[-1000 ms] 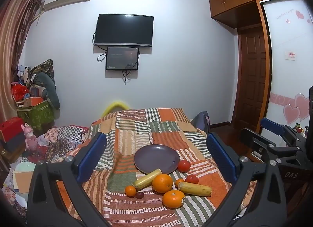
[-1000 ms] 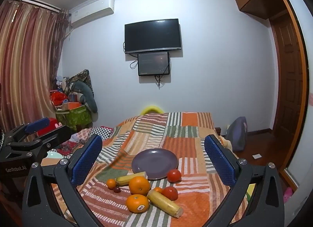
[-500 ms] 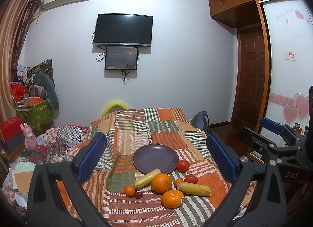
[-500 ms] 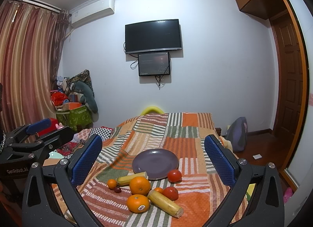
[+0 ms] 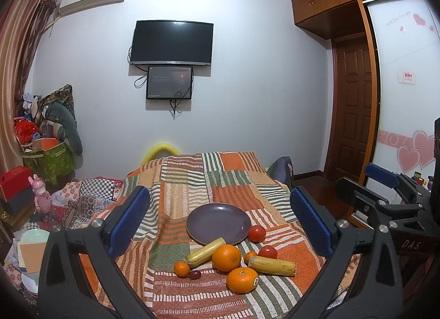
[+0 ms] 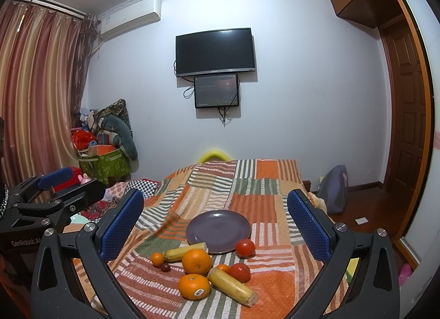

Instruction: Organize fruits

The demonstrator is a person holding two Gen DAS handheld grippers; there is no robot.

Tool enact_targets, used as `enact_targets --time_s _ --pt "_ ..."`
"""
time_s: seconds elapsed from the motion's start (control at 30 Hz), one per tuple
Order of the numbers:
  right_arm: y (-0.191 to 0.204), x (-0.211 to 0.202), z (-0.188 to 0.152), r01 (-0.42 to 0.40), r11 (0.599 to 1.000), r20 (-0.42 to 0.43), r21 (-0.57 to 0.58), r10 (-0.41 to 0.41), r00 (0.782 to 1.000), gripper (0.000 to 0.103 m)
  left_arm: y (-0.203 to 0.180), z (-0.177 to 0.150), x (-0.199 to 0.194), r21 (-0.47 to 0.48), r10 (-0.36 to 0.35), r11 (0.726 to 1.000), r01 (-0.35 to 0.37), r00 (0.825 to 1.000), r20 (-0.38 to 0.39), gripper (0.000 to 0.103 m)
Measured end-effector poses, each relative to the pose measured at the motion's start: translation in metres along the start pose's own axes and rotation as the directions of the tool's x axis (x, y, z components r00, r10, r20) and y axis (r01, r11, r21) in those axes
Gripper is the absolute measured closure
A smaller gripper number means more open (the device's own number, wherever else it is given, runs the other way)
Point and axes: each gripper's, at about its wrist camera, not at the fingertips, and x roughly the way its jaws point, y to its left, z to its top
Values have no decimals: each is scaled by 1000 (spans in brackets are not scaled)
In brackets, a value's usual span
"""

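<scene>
An empty purple plate lies on a patchwork striped blanket. In front of it lie two big oranges, two small mandarins, two tomatoes, two yellow cane-like sticks and a dark plum. My left gripper is open, held above and short of the fruit. My right gripper is open too, equally clear of everything. The right view shows the stickered orange nearest.
The other gripper shows at each view's edge: right one, left one. Boxes, a green bin and clutter crowd the floor at left. A bag and a wooden door are on the right.
Both views have shifted only slightly; the fruit and plate have not moved and both grippers stay open.
</scene>
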Motion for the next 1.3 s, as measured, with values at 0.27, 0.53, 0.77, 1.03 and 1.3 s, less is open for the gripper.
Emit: enact_targets --time_s 0.27,0.53,0.77,1.03,1.3 --pt "0 -1 1 0 1000 1 1 0 1000 0 0 0 0 0 -2 1000 2 1000 1 0" --pt "2 -3 2 -1 1000 6 -2 1 1000 0 0 1 0 -1 -3 1000 3 1000 1 0" --pt "0 -5 4 -4 1000 10 1 4 1000 0 1 1 -1 -4 -4 1000 4 1000 1 0" --pt "-2 -4 1 20 1000 12 2 -20 1000 0 5 1 1 -18 -14 1000 13 1000 -6 0" --pt "-14 5 -7 21 1000 -32 11 -21 999 8 2 -8 20 1 -32 999 32 996 -86 23"
